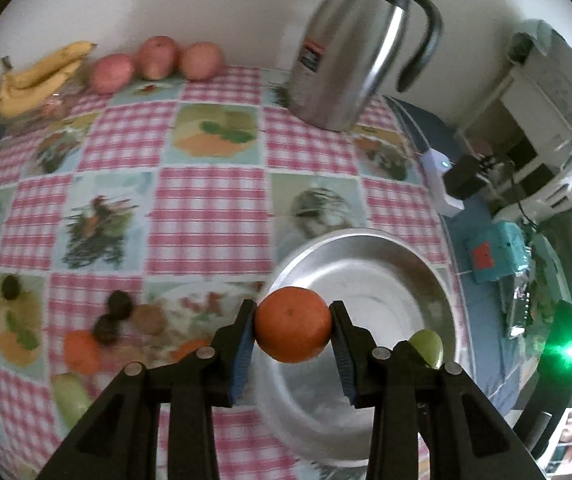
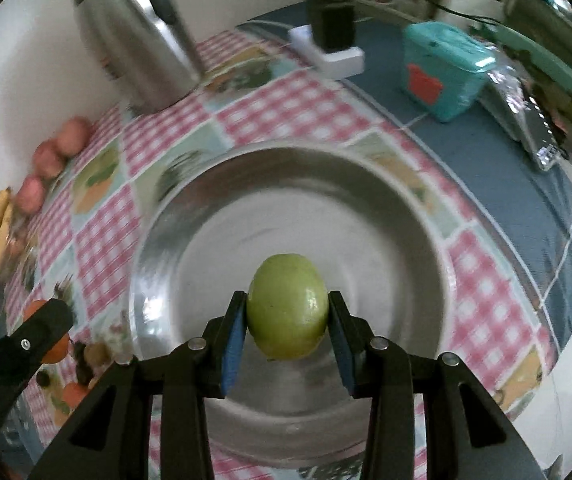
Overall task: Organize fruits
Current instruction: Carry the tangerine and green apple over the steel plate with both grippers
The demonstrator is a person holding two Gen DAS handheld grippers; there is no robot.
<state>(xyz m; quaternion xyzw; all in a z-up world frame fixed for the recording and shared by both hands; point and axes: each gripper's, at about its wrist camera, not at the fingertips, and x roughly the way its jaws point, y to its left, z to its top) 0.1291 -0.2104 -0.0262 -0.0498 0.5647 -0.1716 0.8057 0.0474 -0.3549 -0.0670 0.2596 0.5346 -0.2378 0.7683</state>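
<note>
The left hand-held gripper (image 1: pixel 292 326) is clamped on an orange (image 1: pixel 292 323), its blue pads (image 1: pixel 244 350) pressing the fruit from both sides, and it holds the orange above the near-left rim of the metal bowl (image 1: pixel 386 276). The right hand-held gripper (image 2: pixel 287 318) is closed around a green fruit (image 2: pixel 287 306), held over the middle of the same metal bowl (image 2: pixel 366 208); in the left wrist view that green fruit (image 1: pixel 429 346) shows just inside the bowl's right side, partly hidden by the left gripper's finger. The bowl stands on a desk covered with a pink checked cloth (image 1: pixel 205 208) printed with fruit pictures. Behind the bowl, by the wall, stands a steel thermos jug (image 1: pixel 350 56) with a black handle. Far to the left of the bowl, along the wall, lie three red apples (image 1: pixel 157 58) in a row and a bunch of bananas (image 1: pixel 41 76) beside them. To the right of the bowl, past the cloth's edge, sit a white power strip (image 2: pixel 334 54) with a black plug and a teal box (image 2: pixel 442 70). Both views are somewhat blurred.
</note>
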